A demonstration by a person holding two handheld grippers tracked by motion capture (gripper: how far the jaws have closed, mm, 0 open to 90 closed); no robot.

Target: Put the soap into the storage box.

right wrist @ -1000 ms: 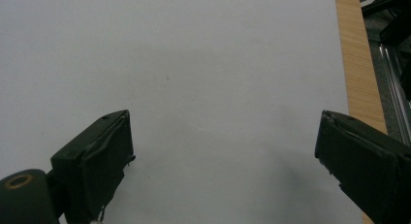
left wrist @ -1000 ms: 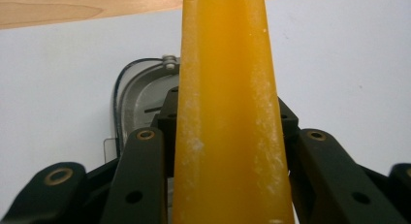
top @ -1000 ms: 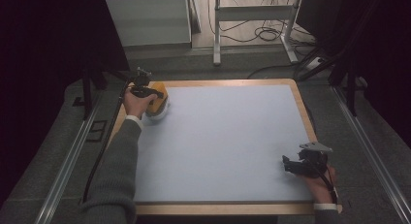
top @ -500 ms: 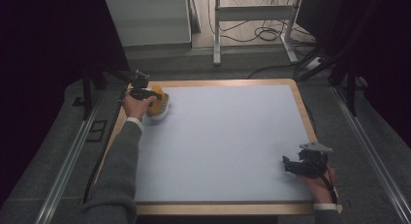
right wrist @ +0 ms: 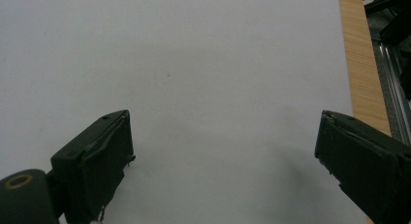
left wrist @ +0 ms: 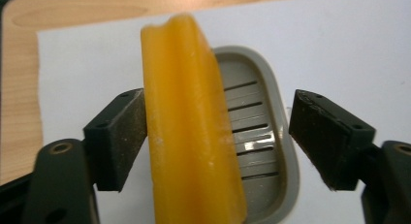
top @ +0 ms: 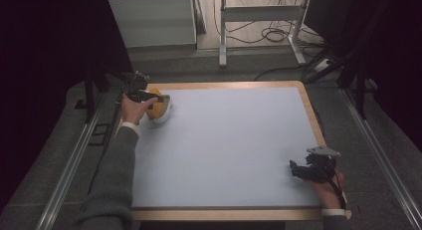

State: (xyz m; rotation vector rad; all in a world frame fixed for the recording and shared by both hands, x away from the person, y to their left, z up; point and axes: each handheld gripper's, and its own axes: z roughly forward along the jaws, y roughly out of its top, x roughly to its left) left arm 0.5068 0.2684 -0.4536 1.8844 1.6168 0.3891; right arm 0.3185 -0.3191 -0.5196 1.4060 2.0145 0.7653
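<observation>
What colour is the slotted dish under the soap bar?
Grey, clearest in the left gripper view: the slotted dish sits behind the orange soap bar.

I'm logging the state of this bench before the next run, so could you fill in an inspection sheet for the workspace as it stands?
Surface: pale sheet on a wood-edged table, mostly bare.
Job's things: orange bar, tilted on edge over a grey slotted dish, at the sheet's far left corner.
Clutter: nothing seen.
Grippers: left tool open, jaws either side of the bar, one jaw against it, the other apart. Right tool open, over bare sheet near the near right corner.
Cables: a dark lead trails from the left tool; loose cables on the floor beyond the table.
Surroundings: metal frame legs, pale cabinet, rails along the table's sides.
</observation>
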